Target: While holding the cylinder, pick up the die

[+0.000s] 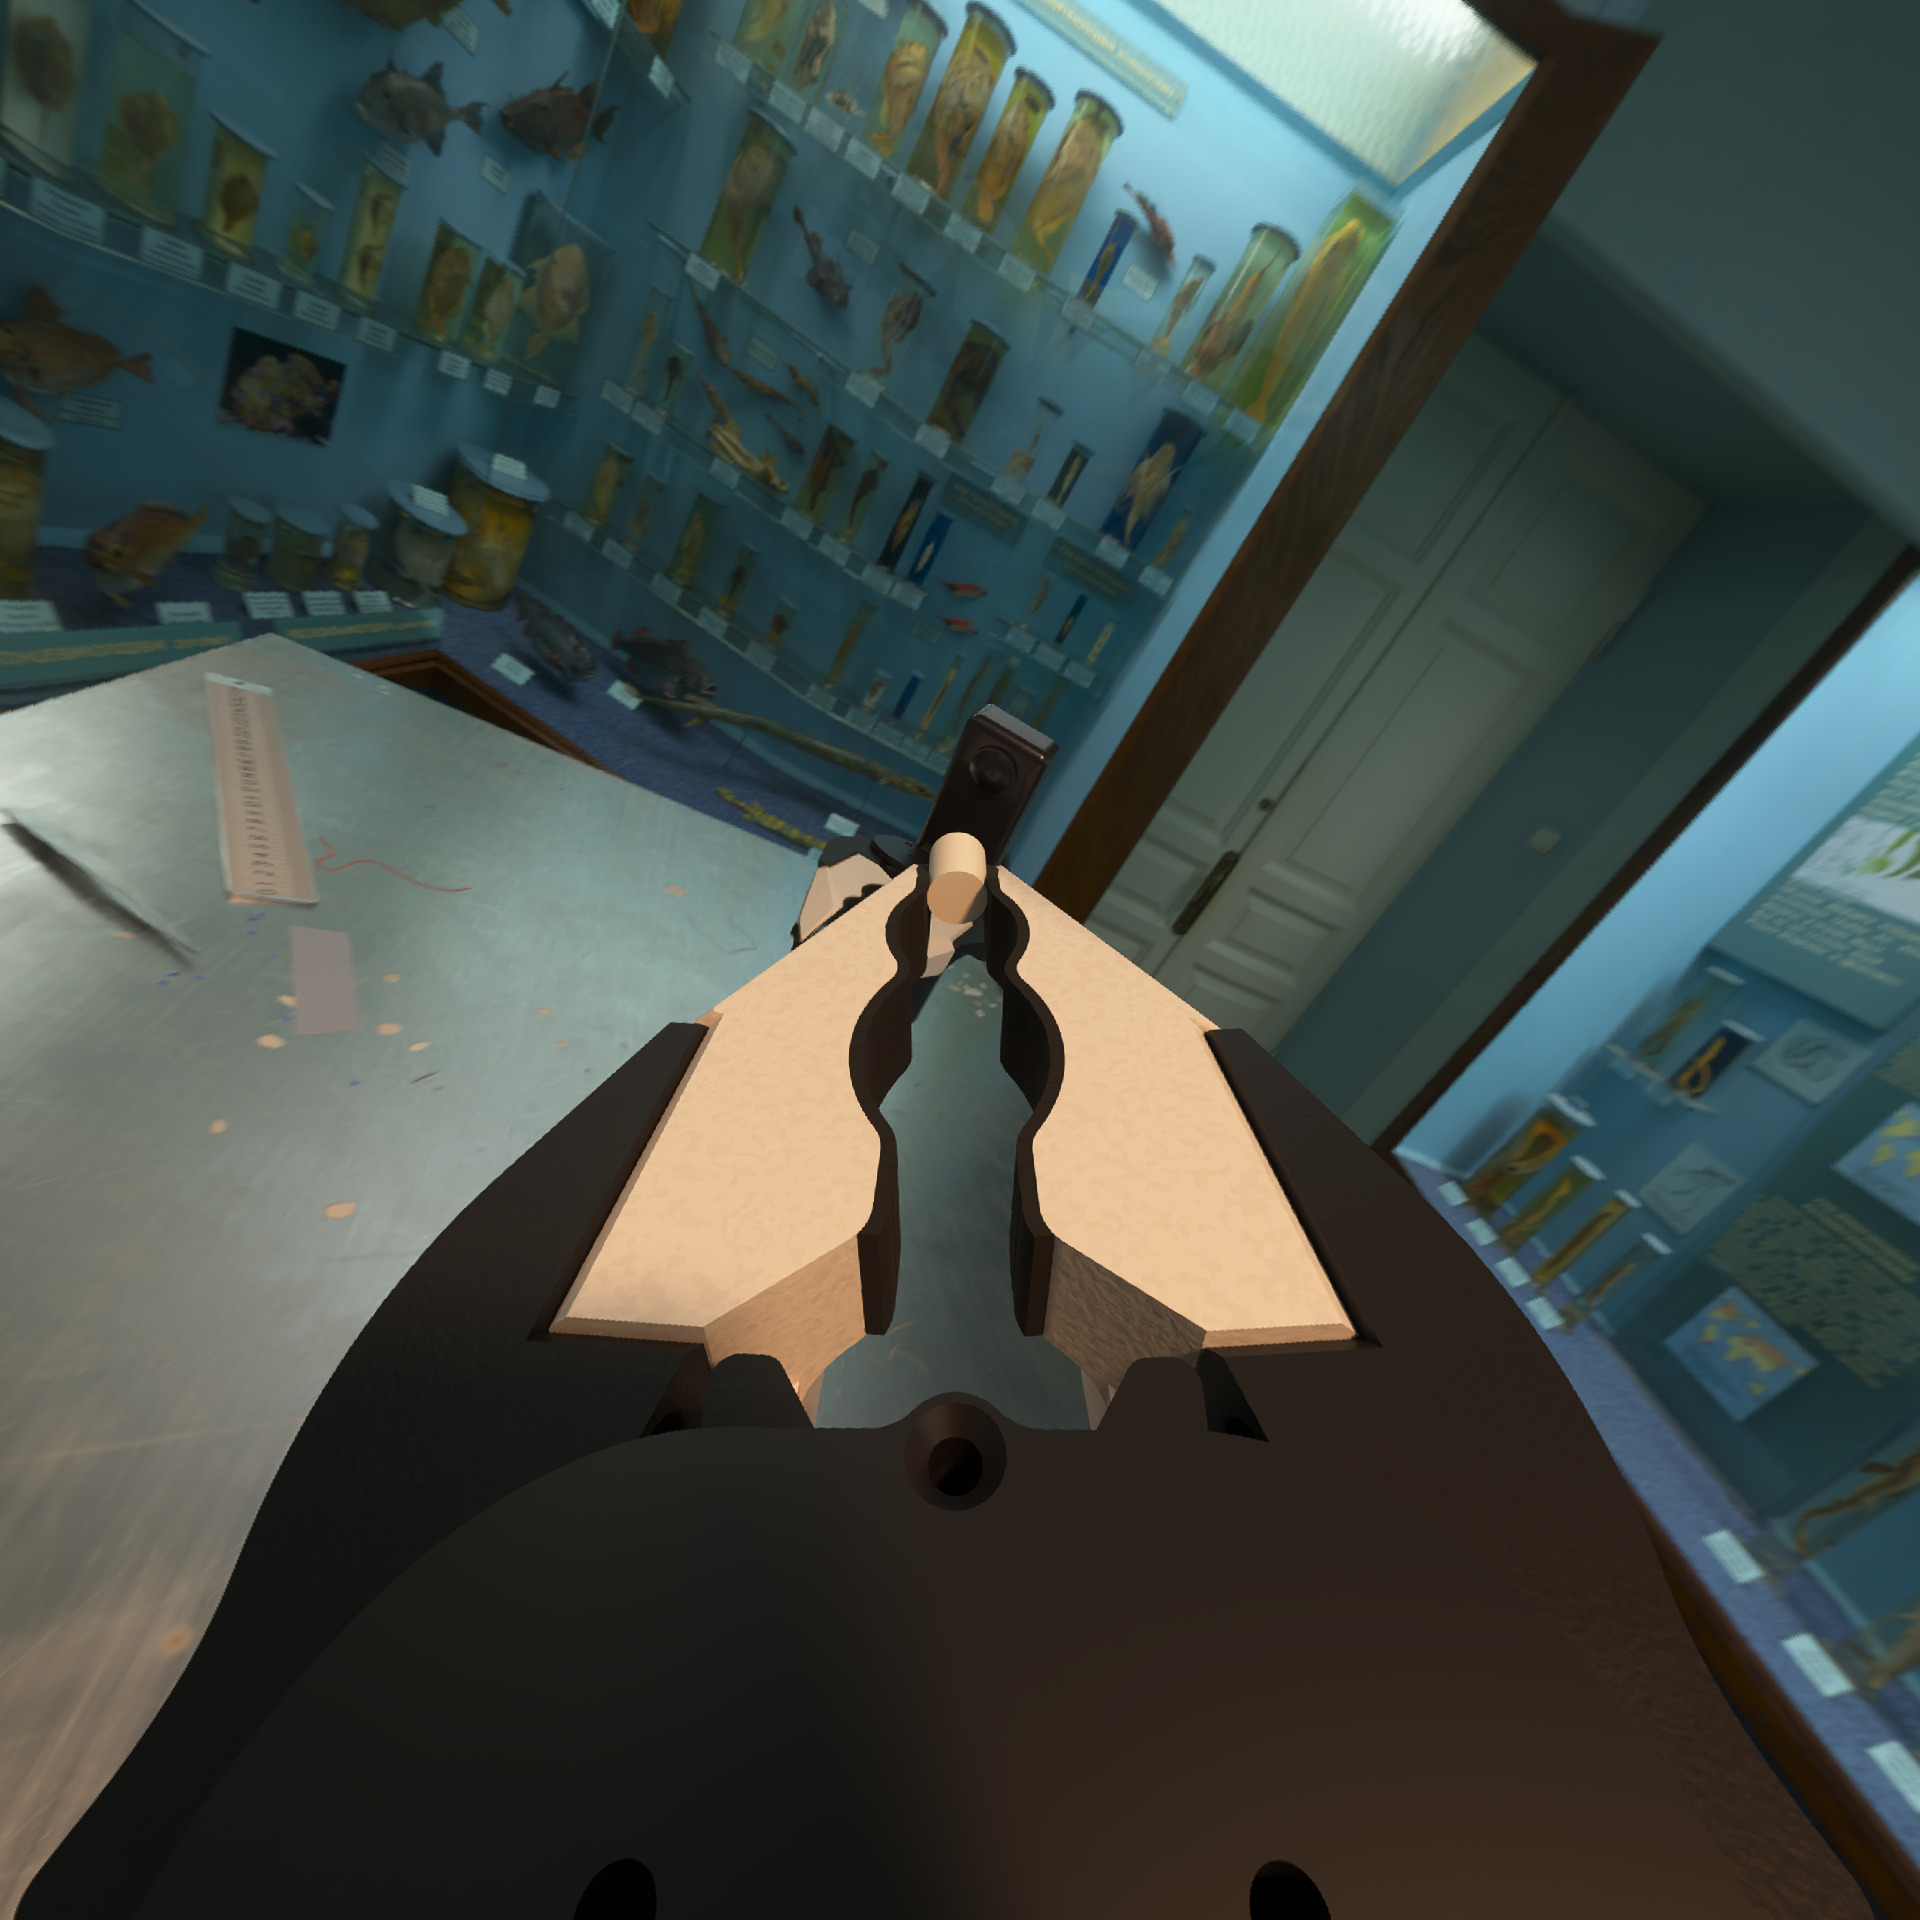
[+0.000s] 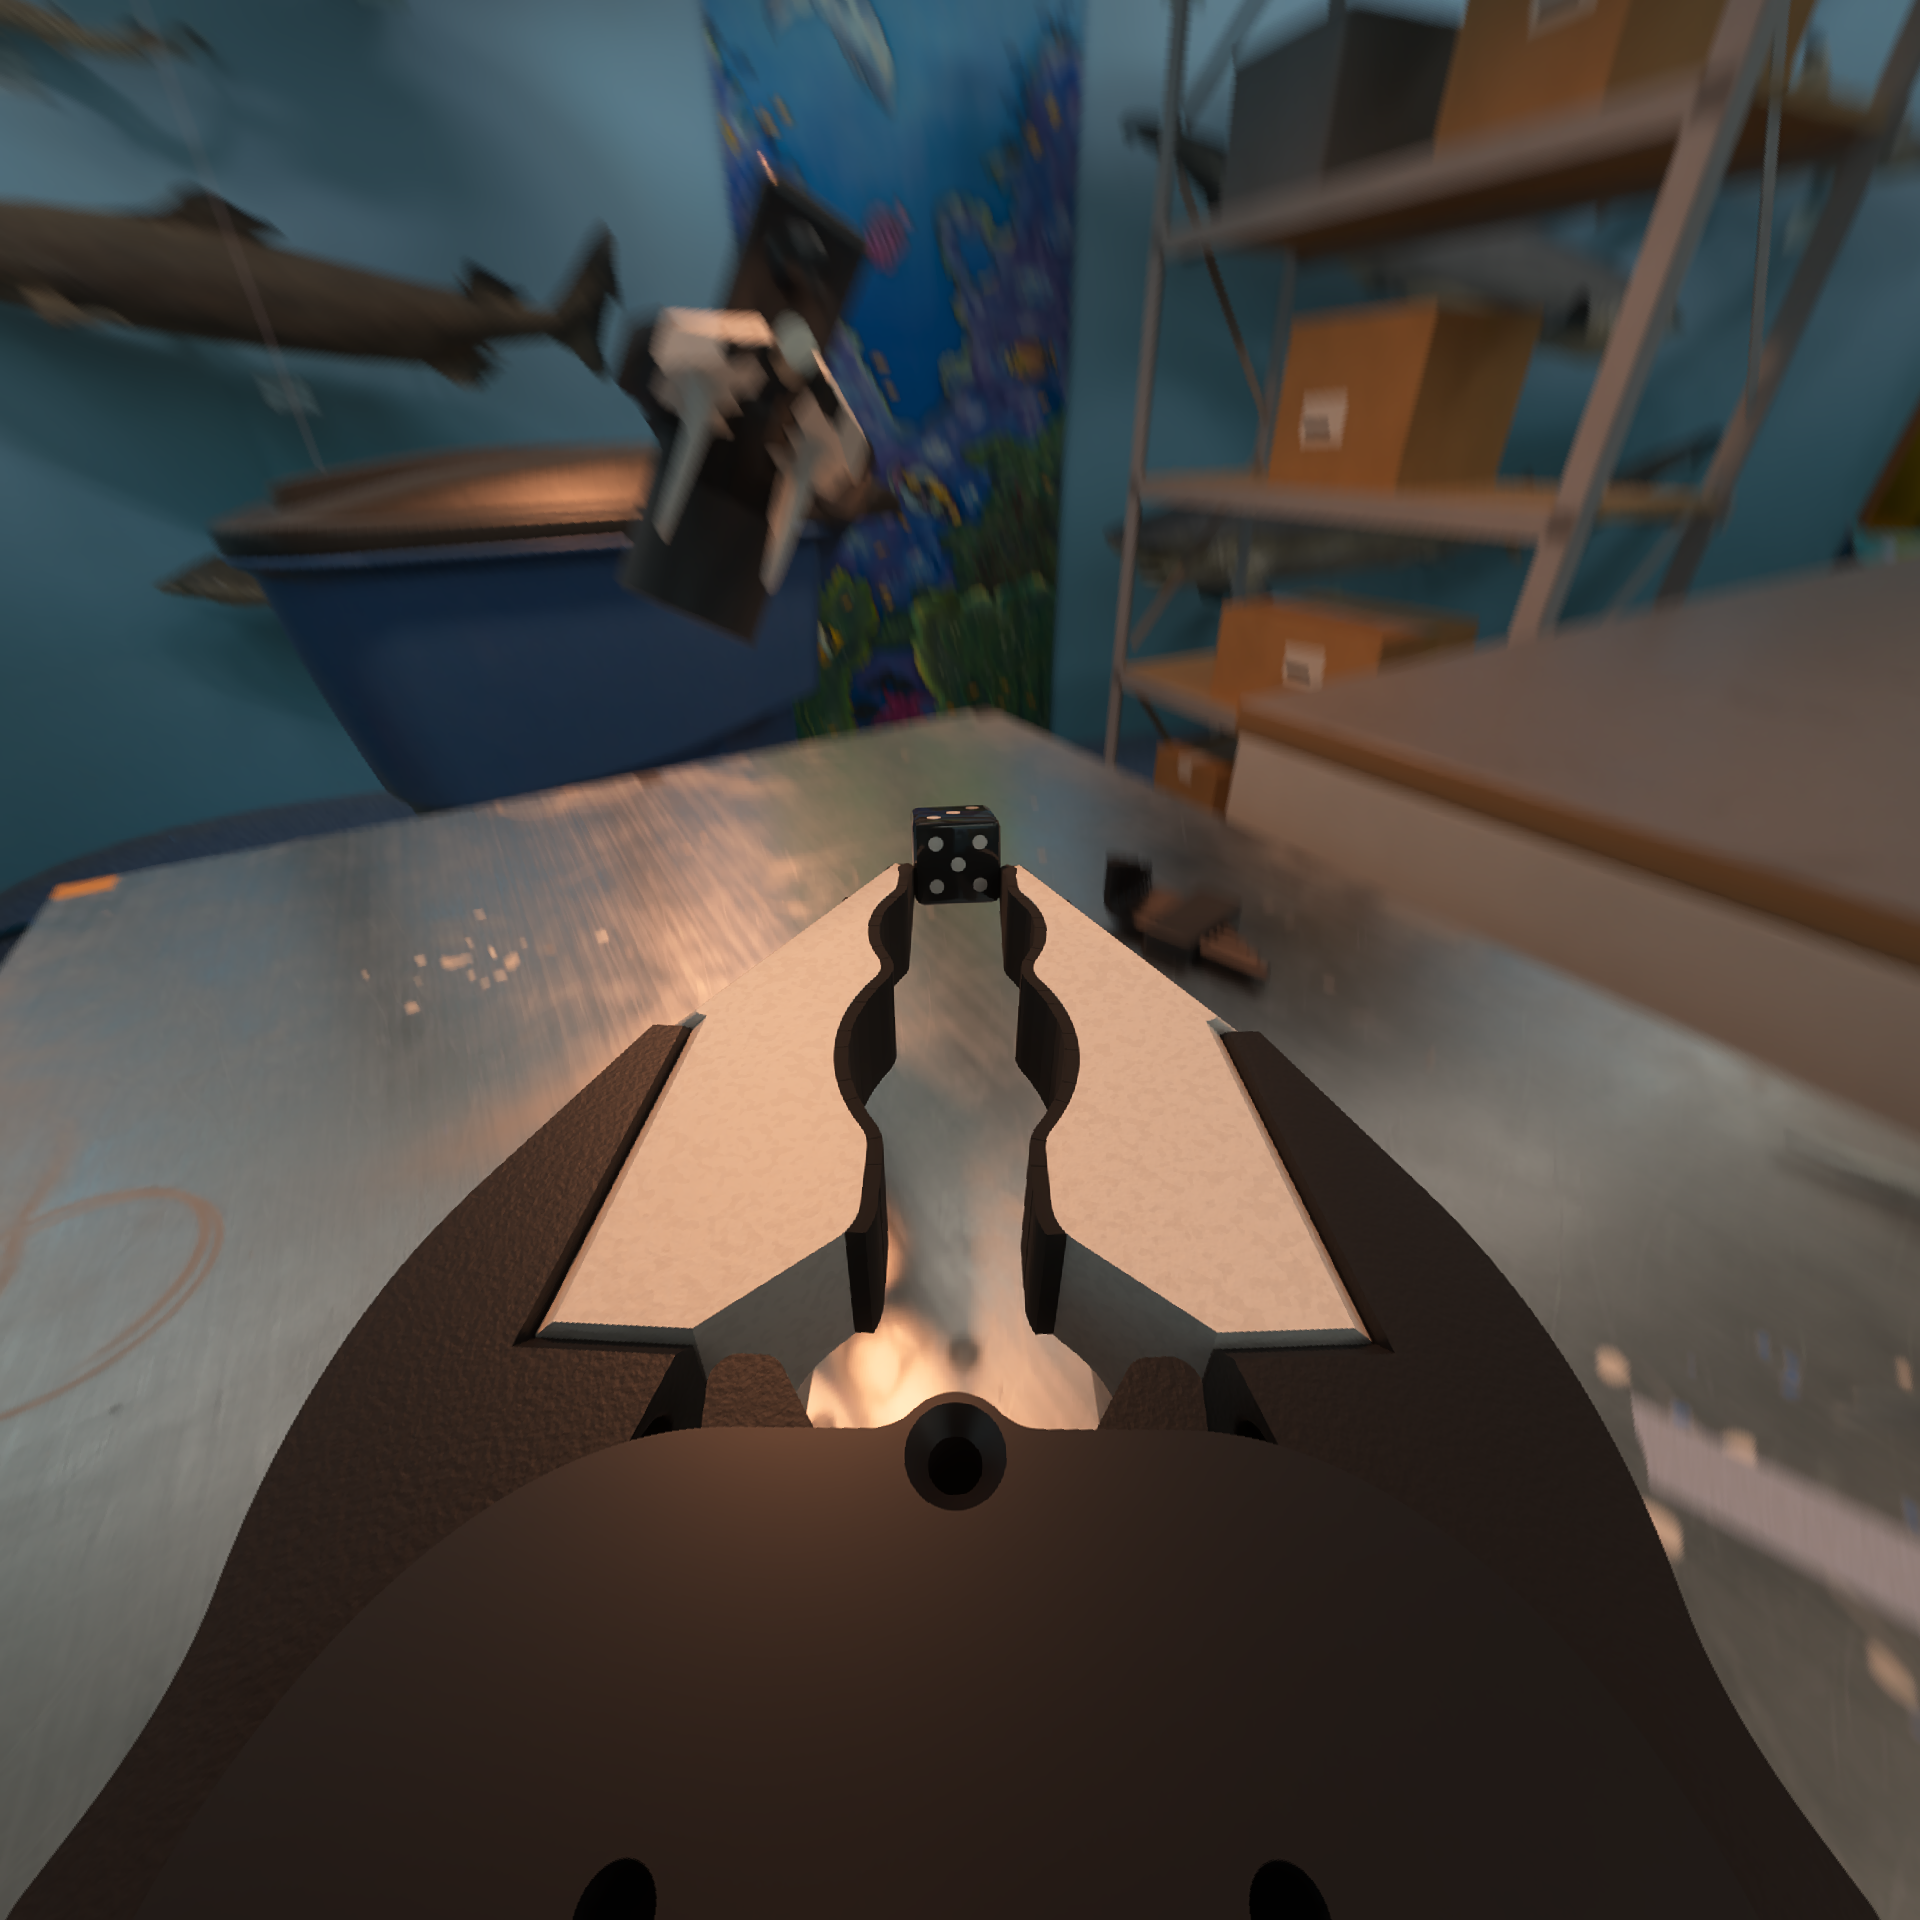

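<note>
My left gripper (image 1: 956, 899) is shut on a small tan cylinder (image 1: 958, 881), which sticks up from between the fingertips above the grey table (image 1: 312, 1091). My right gripper (image 2: 956, 883) has its fingertips against both sides of a black die with white pips (image 2: 956, 857), low over the metal table (image 2: 520, 935); I cannot tell whether the die is off the surface. The right gripper's dark body (image 1: 992, 769) shows just behind the cylinder in the left wrist view. The left gripper (image 2: 738, 436) shows blurred and high up in the right wrist view.
A pale ruler-like strip (image 1: 260, 790) and a small pinkish rectangle (image 1: 324, 977) lie flat on the table. A blurred dark object (image 2: 1179, 914) lies just right of the die. A counter (image 2: 1558, 748) and shelves with boxes (image 2: 1403, 395) stand beyond the table.
</note>
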